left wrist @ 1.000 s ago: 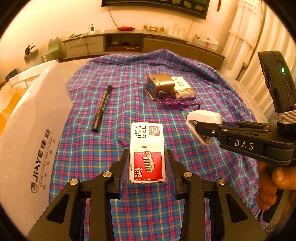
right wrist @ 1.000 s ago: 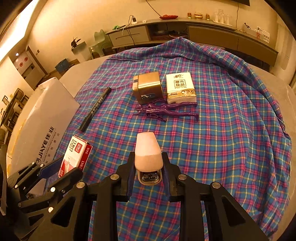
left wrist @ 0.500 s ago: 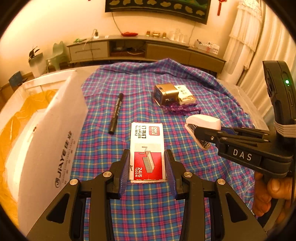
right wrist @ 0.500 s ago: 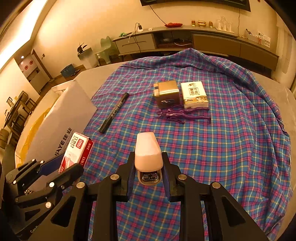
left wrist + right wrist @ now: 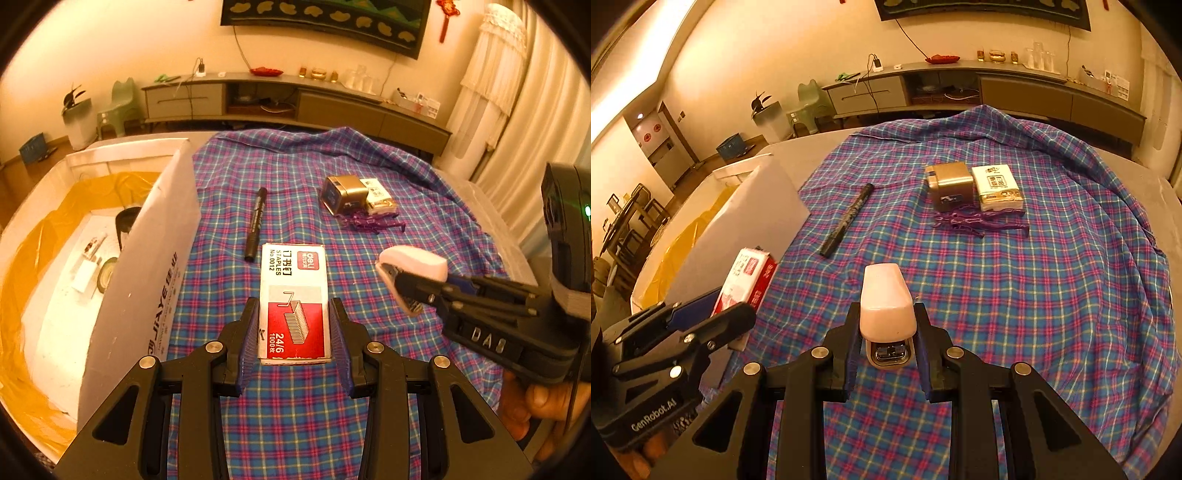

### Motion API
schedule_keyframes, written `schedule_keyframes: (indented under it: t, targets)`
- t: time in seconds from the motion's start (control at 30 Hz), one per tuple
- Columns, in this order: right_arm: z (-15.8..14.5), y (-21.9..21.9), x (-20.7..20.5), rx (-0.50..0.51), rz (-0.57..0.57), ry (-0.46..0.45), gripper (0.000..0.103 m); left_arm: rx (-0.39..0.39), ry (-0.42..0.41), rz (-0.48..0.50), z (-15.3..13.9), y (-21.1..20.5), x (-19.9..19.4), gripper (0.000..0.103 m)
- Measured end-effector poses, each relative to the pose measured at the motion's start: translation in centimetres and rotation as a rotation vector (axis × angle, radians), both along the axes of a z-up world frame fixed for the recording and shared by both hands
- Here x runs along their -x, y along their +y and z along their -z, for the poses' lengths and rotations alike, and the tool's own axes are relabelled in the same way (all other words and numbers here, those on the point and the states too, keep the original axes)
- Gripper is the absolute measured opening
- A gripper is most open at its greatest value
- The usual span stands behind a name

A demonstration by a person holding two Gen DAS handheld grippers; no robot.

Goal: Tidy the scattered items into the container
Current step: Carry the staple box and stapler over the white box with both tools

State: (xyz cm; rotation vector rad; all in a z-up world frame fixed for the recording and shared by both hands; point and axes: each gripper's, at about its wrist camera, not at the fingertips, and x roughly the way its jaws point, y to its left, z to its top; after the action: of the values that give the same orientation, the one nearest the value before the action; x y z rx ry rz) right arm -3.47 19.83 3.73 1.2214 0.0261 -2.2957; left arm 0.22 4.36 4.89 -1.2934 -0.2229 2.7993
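Your left claw (image 5: 293,332) is partly open and clamped on the staples box (image 5: 293,299), pads pressed against both long sides, so the box is carried clear above the plaid cloth (image 5: 295,192). Your right claw (image 5: 888,343) stands narrower and grips the small pink stapler (image 5: 886,306) by its rear end, nose pointing away from you, also held off the cloth. In the left wrist view the stapler (image 5: 410,269) hangs to the right of the staples box, apart from it.

The white container (image 5: 147,258) sits to your left, at the edge of the cloth, its near wall printed with lettering and its inside lined with yellow plastic. A few small things already lie on its floor, too small to name.

On the cloth there lie a black marker (image 5: 847,219), near the container's wall, and farther off a tight cluster: a gold box (image 5: 949,184) touching a tissue pack (image 5: 997,188), with purple clips (image 5: 979,223) just in front of both. Your hand (image 5: 543,402) shows at the right edge, under the right claw's body.
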Motion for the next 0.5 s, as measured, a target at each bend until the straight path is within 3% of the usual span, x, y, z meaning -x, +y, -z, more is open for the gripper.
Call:
schedule_keyframes:
  t: [0.5]
  targets:
    - [-0.5,-0.5,-3.2,0.022,0.034,0.013,0.028,-0.086,0.007,0.002,-0.7,-2.4,-1.6,0.039]
